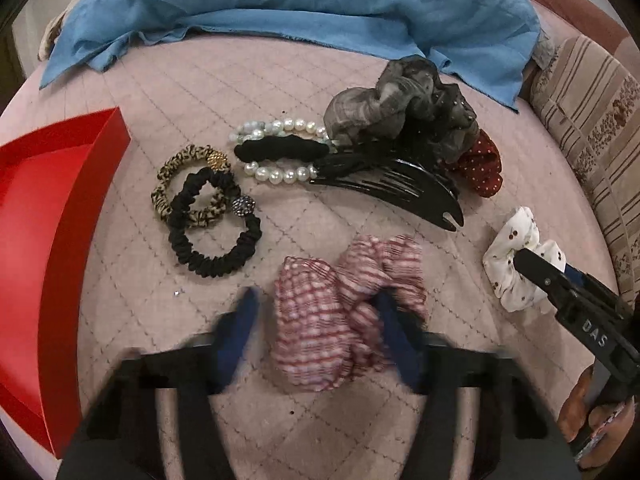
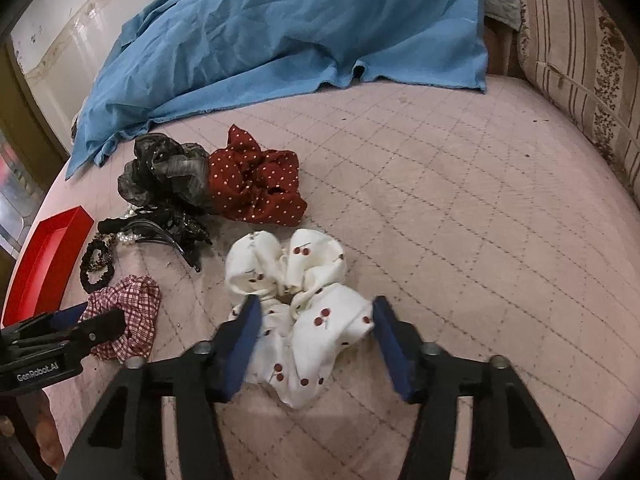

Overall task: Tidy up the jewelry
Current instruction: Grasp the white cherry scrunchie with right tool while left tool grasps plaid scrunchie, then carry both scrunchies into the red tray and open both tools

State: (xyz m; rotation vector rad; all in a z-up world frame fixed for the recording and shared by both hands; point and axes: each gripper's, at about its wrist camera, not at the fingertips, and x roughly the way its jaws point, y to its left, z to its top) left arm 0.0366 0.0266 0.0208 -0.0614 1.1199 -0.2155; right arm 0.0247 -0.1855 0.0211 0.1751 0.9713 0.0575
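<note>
Left claw [image 1: 316, 312]: jaws spread, one blue pad on each side of the checked scrunchie [image 1: 344, 312]. The right pad touches the fabric; the left pad stands just clear of it. The scrunchie lies on the quilted pink cover [image 1: 200, 80].

Ahead of the left claw, to its left, lie a black scrunchie [image 1: 214, 236] and a leopard band [image 1: 188, 188], overlapping. Straight ahead lie a pearl bracelet [image 1: 276, 152] with a black band [image 1: 280, 150] across it, a black hair claw [image 1: 400, 188] touching it, a grey scrunchie [image 1: 400, 108] beyond the hair claw, and a red dotted scrunchie [image 1: 480, 168] just beside it. A blue cloth [image 1: 300, 4] lies farthest out.

Red tray [image 1: 52, 240]: well to the left of the left claw. The visible part of its interior holds nothing.

Right claw [image 2: 316, 324]: jaws spread, straddling the near half of the white cherry scrunchie [image 2: 304, 300]. Both pads touch or nearly touch the fabric; the fabric is not compressed. The scrunchie lies on the cover.

Ahead-left of the right claw lies the red dotted scrunchie; the tray stands far left. A striped cushion [image 2: 580, 60] lies far right.
</note>
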